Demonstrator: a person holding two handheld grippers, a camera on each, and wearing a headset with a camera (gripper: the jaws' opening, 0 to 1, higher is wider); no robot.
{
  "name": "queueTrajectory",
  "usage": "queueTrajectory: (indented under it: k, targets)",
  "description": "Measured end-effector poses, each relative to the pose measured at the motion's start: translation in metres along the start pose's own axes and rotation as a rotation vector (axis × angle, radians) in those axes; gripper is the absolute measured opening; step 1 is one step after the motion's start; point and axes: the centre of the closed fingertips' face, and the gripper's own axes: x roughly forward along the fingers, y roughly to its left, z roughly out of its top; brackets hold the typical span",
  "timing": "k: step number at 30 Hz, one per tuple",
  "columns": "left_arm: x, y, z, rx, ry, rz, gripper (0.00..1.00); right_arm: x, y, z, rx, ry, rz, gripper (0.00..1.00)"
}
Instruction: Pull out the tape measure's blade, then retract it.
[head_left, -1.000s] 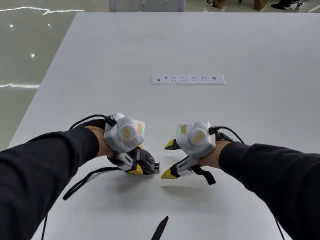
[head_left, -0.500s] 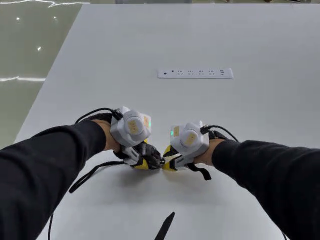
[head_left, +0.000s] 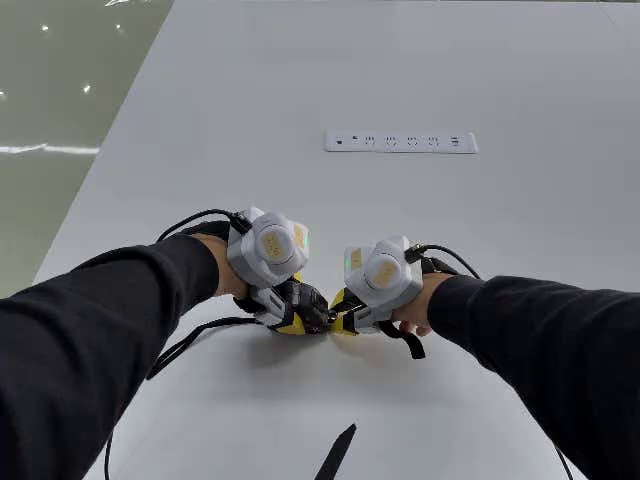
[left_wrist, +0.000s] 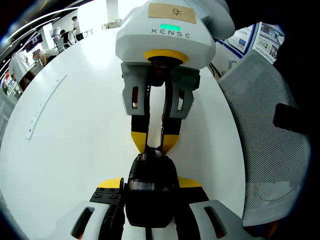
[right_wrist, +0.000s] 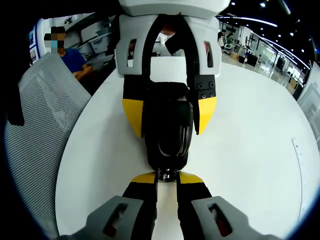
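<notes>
A black tape measure (head_left: 306, 305) sits low over the white table (head_left: 400, 60), with my left gripper (head_left: 288, 318) shut on its body. In the left gripper view, the case (left_wrist: 150, 192) fills the gap between my left gripper's (left_wrist: 150, 184) yellow-tipped jaws. My right gripper (head_left: 342, 320) meets it head-on from the right. In the right gripper view, my right gripper (right_wrist: 167, 178) is shut on the small blade tip (right_wrist: 167, 173) at the case's mouth. The case (right_wrist: 167, 125) lies just beyond. No length of blade shows between case and jaws.
A white power strip (head_left: 401, 142) lies farther back on the table. A black strap end (head_left: 335, 455) shows near the front edge. Cables trail from both grippers. A white mesh chair (left_wrist: 260, 150) stands beside the table. The table's left edge (head_left: 110, 140) drops to a glossy floor.
My right gripper, open a second ago and apart from the tape measure, has moved left up to the case and shut on the blade tip. The left gripper kept its hold.
</notes>
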Motion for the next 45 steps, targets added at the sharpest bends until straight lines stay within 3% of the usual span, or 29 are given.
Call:
queueTrajectory:
  k: [13, 25, 27, 31, 45]
  targets:
    - [0.0, 0.003, 0.001, -0.042, -0.021, -0.002, 0.34, -0.004, -0.004, -0.007, 0.066, -0.015, 0.011, 0.1]
    - [0.001, 0.003, 0.001, -0.04, -0.004, -0.017, 0.34, 0.002, -0.004, 0.006, 0.065, -0.037, 0.01, 0.14]
    - [0.0, 0.002, 0.001, -0.034, -0.001, -0.015, 0.34, 0.002, -0.002, 0.002, 0.02, -0.019, 0.013, 0.13]
    - [-0.002, 0.005, 0.001, -0.06, -0.011, -0.017, 0.34, -0.001, -0.007, 0.0, 0.032, -0.019, 0.007, 0.1]
    - [-0.001, 0.004, 0.001, -0.056, -0.018, -0.021, 0.34, -0.015, -0.004, -0.018, 0.07, -0.014, -0.008, 0.1]
